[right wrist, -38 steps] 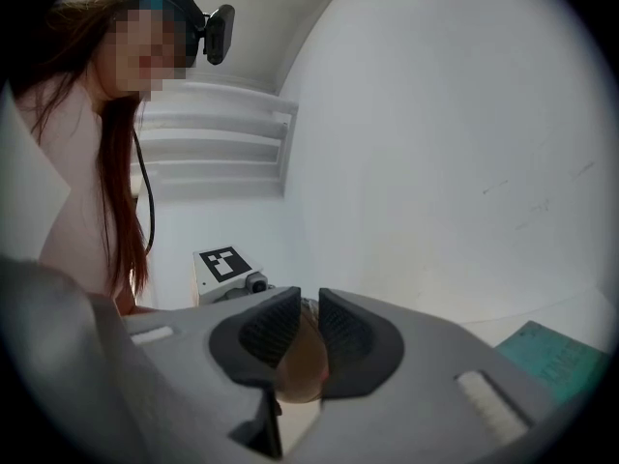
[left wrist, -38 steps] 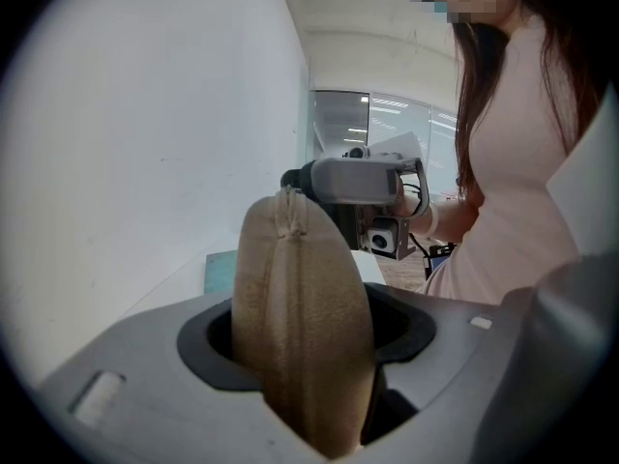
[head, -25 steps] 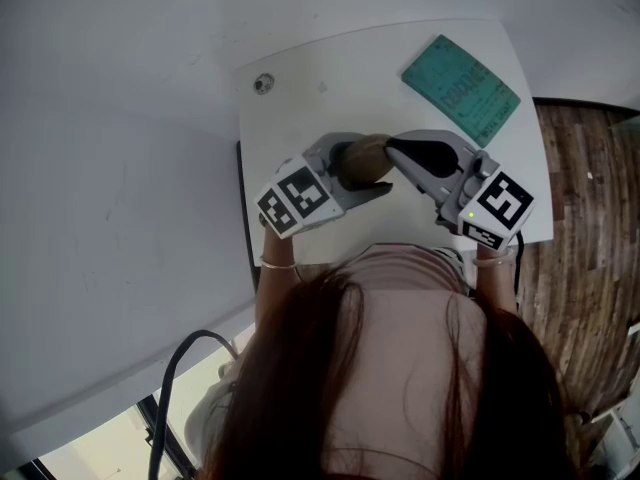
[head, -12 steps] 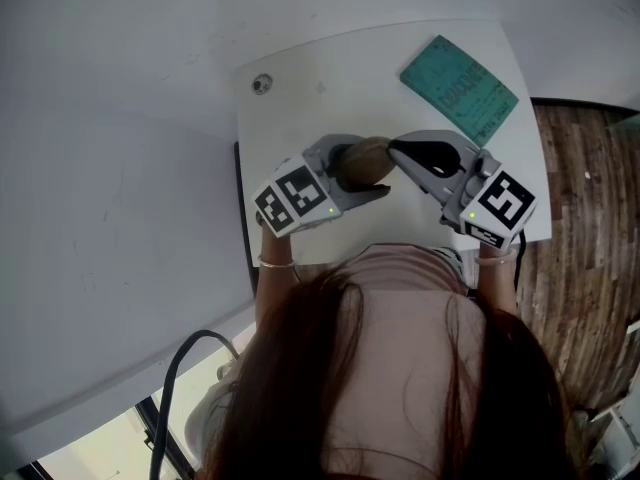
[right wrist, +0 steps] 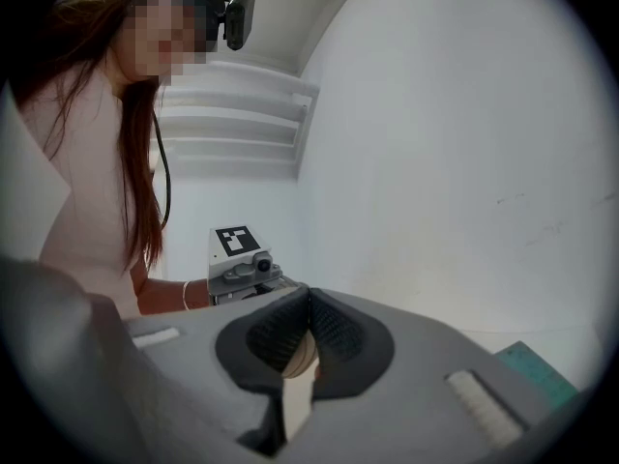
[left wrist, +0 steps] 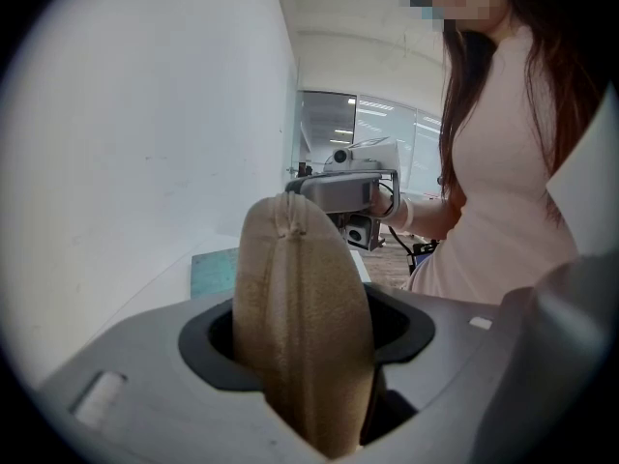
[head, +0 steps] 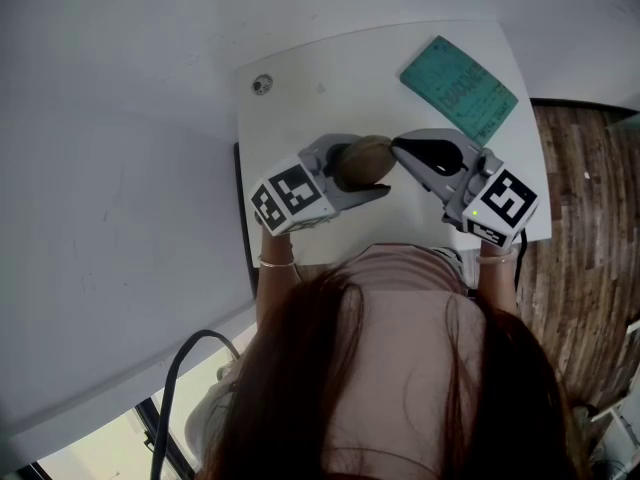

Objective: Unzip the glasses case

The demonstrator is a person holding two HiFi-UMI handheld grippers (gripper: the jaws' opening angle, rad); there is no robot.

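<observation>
In the head view a white table carries a teal card at its far right corner and a small round fitting near its far left edge. Above the table's near middle, the left tongs grasp a tan, rounded glasses case, one jaw on the far side of it and one on the near side. The right tongs come in from the right, and their dark tips meet right at the case's right end. The person's long hair and pale pink top fill the lower part of the view. In the left gripper view the case stands upright between the dark pads, wedged against both. It is a narrow oval of grainy tan material. A raised seam runs up its middle to a small pucker at the top end, where the right tongs sit just behind it. The teal card shows low on the table to the left. In the right gripper view the ribbed pads are clenched, tips touching. A sliver of the tan case shows through the gap below them. Whether a zip pull is pinched there cannot be made out. The left tongs' marker cube shows just beyond.
</observation>
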